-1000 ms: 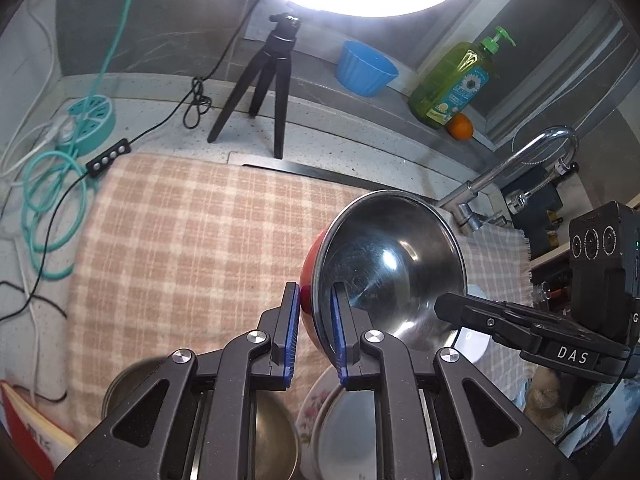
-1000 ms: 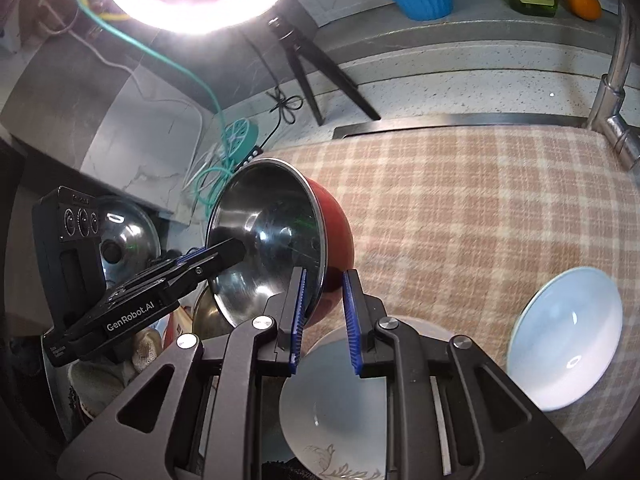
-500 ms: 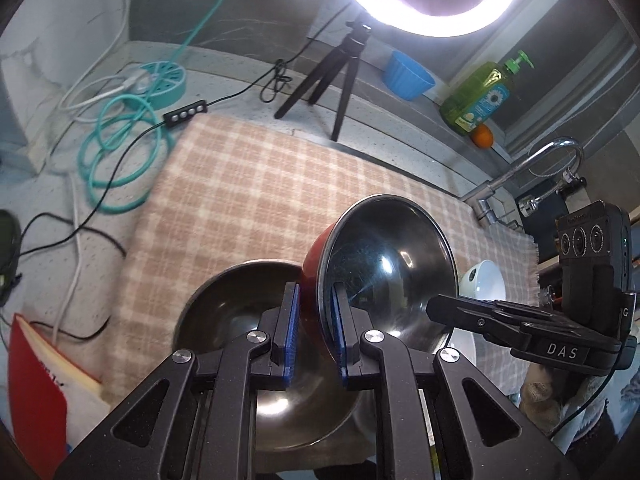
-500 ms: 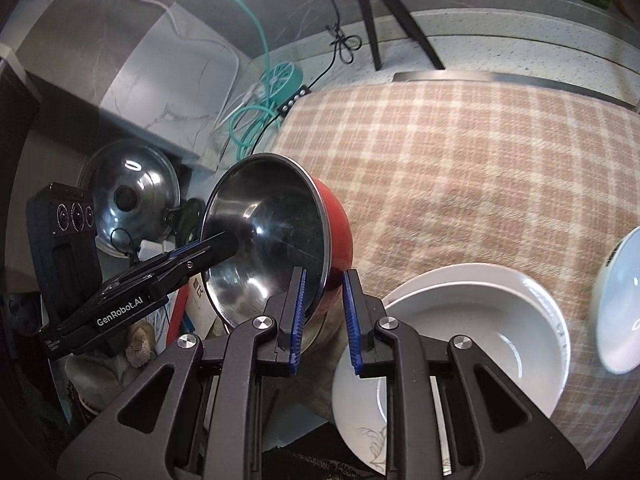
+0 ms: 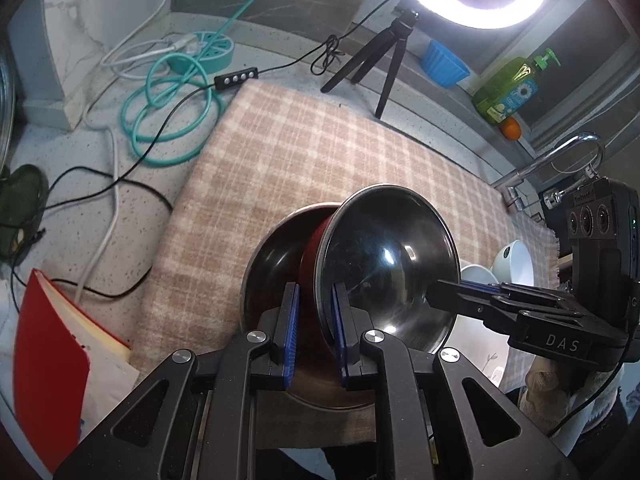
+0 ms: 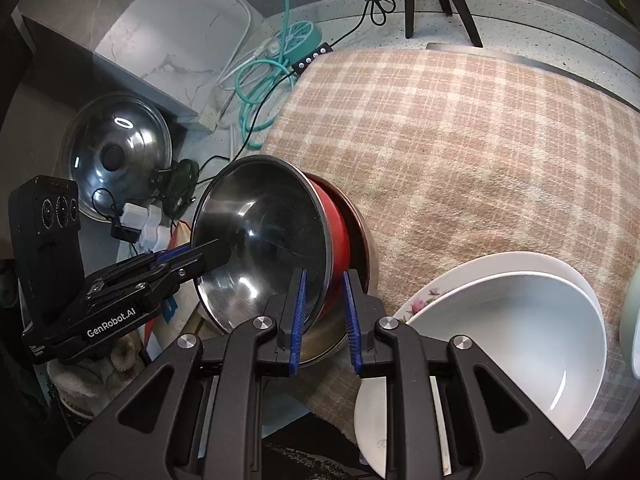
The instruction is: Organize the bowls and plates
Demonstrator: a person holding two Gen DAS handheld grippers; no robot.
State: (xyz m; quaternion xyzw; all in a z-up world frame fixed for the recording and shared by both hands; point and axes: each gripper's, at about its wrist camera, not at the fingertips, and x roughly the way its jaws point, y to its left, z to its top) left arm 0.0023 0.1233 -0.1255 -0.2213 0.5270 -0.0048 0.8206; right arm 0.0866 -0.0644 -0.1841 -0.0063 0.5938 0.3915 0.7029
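A bowl, red outside and steel inside [image 5: 384,264], hangs tilted between both grippers. My left gripper [image 5: 314,332] is shut on its near rim. My right gripper [image 5: 460,292] clamps the opposite rim. The right wrist view has the same red bowl [image 6: 264,240] with my right gripper [image 6: 324,316] shut on its rim and my left gripper [image 6: 208,252] on the far edge. Directly beneath sits a larger steel bowl [image 5: 272,264], its rim [image 6: 362,236] showing behind the red wall. Whether the two bowls touch I cannot tell. All lies on a checked cloth [image 5: 320,152].
A white bowl [image 6: 520,340] rests in a flowered plate [image 6: 420,304] to the right; another white bowl [image 5: 516,264] lies beyond. Tripod [image 5: 384,60], blue cup [image 5: 444,64], soap bottle [image 5: 508,92] and tap [image 5: 560,156] line the back. Teal cable [image 5: 172,116], red book [image 5: 48,376] and pot lid [image 6: 116,152] crowd the left.
Both grippers have carried the red bowl left and downward across the cloth. It now hangs over the large steel bowl, which has come into view under it. Both grips are unchanged.
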